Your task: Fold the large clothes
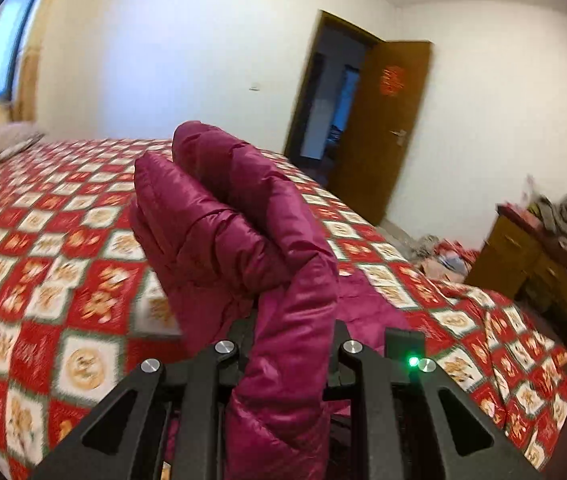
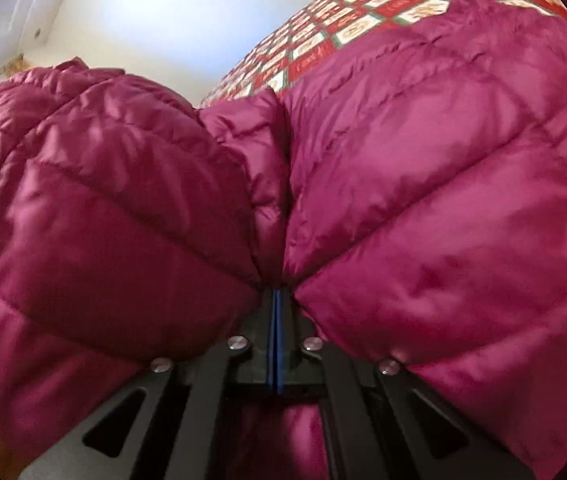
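Left wrist view: the left gripper (image 1: pixel 289 320) is clenched on a fold of the magenta puffer jacket (image 1: pixel 219 216), lifted above the bed (image 1: pixel 43 240) with its red checked quilt. Beyond the bed, a brown door (image 1: pixel 383 128) bears a red paper emblem (image 1: pixel 389 82), too blurred to read. Right wrist view: the right gripper (image 2: pixel 277 280) pinches the jacket's quilted fabric over the bed.

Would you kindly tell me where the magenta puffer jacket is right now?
The magenta puffer jacket is held up over the red checked bedspread, pinched in the left gripper and the right gripper; it fills the right wrist view.
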`<state>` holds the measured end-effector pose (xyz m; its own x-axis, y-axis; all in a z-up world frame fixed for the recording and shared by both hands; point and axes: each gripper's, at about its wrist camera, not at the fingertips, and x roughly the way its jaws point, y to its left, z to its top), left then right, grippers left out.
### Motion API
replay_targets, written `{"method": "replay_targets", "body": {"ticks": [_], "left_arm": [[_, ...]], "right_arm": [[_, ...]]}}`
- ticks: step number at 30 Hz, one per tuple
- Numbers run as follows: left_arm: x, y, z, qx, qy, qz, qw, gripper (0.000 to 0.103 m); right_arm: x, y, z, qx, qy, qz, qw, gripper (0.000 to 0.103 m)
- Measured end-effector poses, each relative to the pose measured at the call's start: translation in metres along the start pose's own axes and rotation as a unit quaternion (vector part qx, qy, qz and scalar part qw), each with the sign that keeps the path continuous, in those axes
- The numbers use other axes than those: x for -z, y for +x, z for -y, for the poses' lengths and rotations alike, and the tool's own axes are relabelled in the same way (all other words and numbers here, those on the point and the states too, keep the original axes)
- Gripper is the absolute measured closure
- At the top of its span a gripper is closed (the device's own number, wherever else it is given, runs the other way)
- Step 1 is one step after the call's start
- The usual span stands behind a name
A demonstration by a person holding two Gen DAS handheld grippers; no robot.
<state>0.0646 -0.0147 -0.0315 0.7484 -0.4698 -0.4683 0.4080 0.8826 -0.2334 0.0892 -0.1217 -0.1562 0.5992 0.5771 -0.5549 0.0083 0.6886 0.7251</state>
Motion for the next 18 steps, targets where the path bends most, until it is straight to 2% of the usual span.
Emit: {"method": "replay_targets", "body": {"ticks": [2, 5, 11, 13, 18], "left_arm": [[-0.001, 0.008, 0.013, 0.014, 0.016, -0.007, 0.9998, 0.084], [0.003, 0.023, 0.031, 0.028, 0.043, -0.023, 0.9984, 0.084], [0.026, 0.064, 0.075, 0.049, 0.105, -0.071, 0.9908, 0.083], [0.042, 0.084, 0.087, 0.050, 0.120, -0.097, 0.9867, 0.083], [0.070, 0.115, 0.106, 0.043, 0.151, -0.134, 0.9785, 0.083]], "right_arm": [[-0.006, -0.026, 0.004, 0.002, -0.004, 0.030, 1.000, 0.092], [-0.015, -0.070, 0.015, 0.023, -0.011, 0.068, 0.997, 0.091], [-0.020, -0.151, 0.068, 0.102, 0.009, 0.139, 0.985, 0.091], [-0.019, -0.164, 0.078, 0.119, 0.017, 0.149, 0.982, 0.091], [-0.015, -0.187, 0.098, 0.140, 0.029, 0.159, 0.977, 0.091]]}}
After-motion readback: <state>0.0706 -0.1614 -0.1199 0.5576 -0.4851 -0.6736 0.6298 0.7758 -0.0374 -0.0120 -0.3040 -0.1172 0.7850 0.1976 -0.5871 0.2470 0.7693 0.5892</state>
